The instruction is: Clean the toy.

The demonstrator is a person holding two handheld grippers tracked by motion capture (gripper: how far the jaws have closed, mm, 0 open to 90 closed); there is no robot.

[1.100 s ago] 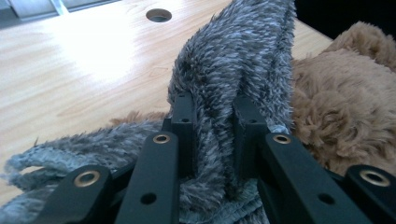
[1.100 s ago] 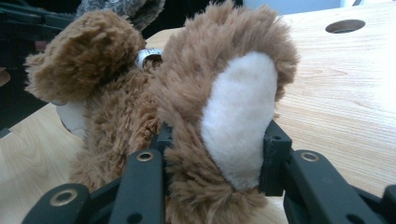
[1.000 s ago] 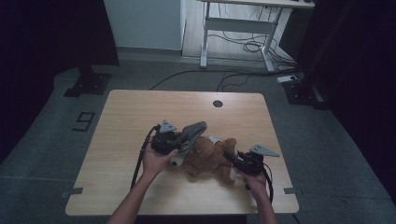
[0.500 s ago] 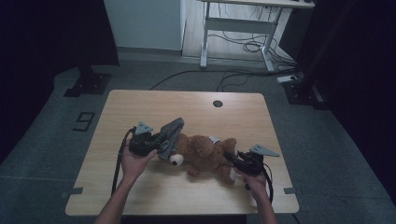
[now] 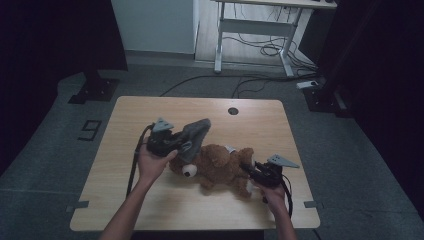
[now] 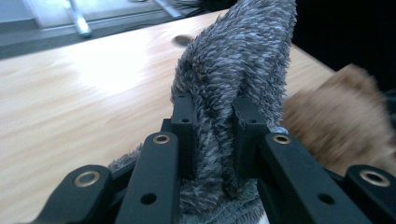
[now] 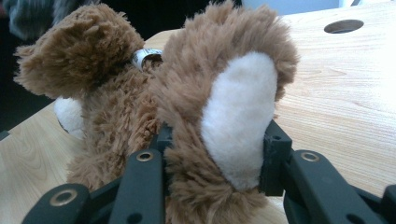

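The high view takes in 1 wooden table (image 5: pixel 150 120) with 1 round hole (image 5: pixel 233 110) near its far edge, and on its near half 1 brown teddy bear (image 5: pixel 220 165) lying on its side, between 2 hands. The same view shows the grey floor around the table and 1 desk frame (image 5: pixel 250 30) with loose cables behind it, which neither gripper view takes in clearly. The left gripper (image 5: pixel 172 142), held above the table at the bear's head end, has its jaws closed tight on 1 grey fluffy piece (image 5: pixel 195 135) that stands up from them; the left gripper view brings out what the high view cannot, the 2 black pads pinching the grey fluffy piece (image 6: pixel 233 93) with blurred brown fur at the right. The right gripper (image 5: pixel 252 172) sits at the bear's other end; its own view shows the jaws clamped on 1 foot (image 7: pixel 233 116) with a white sole, the pads pressing into the fur on both sides.
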